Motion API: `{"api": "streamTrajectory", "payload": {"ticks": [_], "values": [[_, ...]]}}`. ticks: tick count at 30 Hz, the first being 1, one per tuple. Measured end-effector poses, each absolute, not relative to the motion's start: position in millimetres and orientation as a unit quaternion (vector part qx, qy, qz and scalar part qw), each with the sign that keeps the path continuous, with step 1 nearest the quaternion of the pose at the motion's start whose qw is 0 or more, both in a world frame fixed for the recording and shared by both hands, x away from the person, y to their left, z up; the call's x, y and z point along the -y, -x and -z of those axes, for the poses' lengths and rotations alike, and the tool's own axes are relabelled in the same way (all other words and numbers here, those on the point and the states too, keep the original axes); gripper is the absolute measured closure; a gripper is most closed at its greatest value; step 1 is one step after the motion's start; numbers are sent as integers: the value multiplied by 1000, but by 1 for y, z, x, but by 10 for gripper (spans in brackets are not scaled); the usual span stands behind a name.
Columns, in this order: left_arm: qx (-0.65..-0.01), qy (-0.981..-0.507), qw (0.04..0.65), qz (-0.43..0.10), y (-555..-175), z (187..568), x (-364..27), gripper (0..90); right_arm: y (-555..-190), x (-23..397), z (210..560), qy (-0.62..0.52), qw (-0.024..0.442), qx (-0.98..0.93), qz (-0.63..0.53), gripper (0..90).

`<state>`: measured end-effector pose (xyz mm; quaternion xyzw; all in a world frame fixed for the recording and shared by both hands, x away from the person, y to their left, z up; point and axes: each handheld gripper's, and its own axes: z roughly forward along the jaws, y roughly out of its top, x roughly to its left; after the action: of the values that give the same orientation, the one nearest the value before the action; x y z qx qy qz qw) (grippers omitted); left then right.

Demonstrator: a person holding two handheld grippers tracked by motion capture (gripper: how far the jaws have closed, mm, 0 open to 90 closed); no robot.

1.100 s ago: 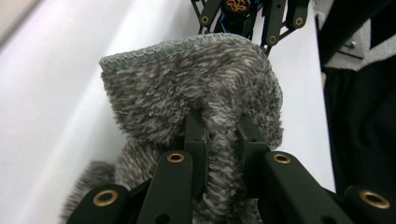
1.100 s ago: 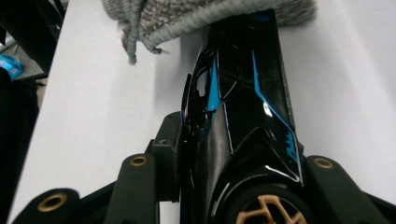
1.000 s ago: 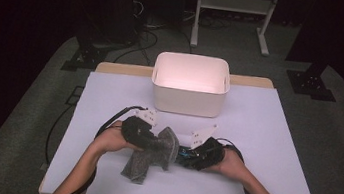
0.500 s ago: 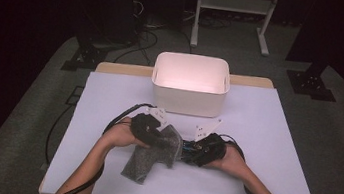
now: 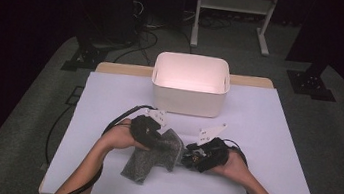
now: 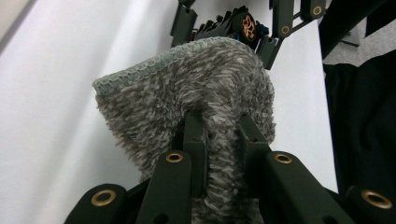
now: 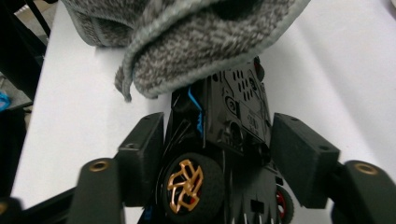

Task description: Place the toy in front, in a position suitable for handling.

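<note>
Toy car entering grey sock at mid-counter

Left gripper fingers clamp the sock; right gripper fingers, just opening, flank the toy car without pressing; car nose inside sock mouth.

Fuzzy knit, hard plastic, matt sheet

The sock in my left gripper is nubbly grey-and-white knit cloth with a smoother ribbed hem. Just under that hem, the toy car between my right gripper's matt black plastic jaws is black plastic, its wheel rim shiny gold. Beyond the sock, the bin looks like smooth matt plastic; the table cover is flat, matt white.
</note>
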<state>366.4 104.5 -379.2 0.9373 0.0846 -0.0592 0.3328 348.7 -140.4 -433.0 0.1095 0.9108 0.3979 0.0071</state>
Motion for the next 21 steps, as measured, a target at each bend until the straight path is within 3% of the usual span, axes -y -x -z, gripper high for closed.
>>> {"api": "streamTrajectory", "payload": {"ticks": [3, 5, 10, 21], "values": [[-88, -939, 330, 48, -363, 382, -105, 778, -348, 142, 431, -120, -11, -906, -406, 312], [-87, -938, 332, 55, -362, 387, -104, 776, -346, 142, 433, -126, -6, -909, -397, 264], [-89, -935, 337, 57, -359, 390, -106, 773, -338, 143, 434, -122, 22, -911, -393, 260], [-85, -936, 335, 63, -352, 395, -105, 773, -329, 145, 434, -125, 38, -912, -388, 229]]}}
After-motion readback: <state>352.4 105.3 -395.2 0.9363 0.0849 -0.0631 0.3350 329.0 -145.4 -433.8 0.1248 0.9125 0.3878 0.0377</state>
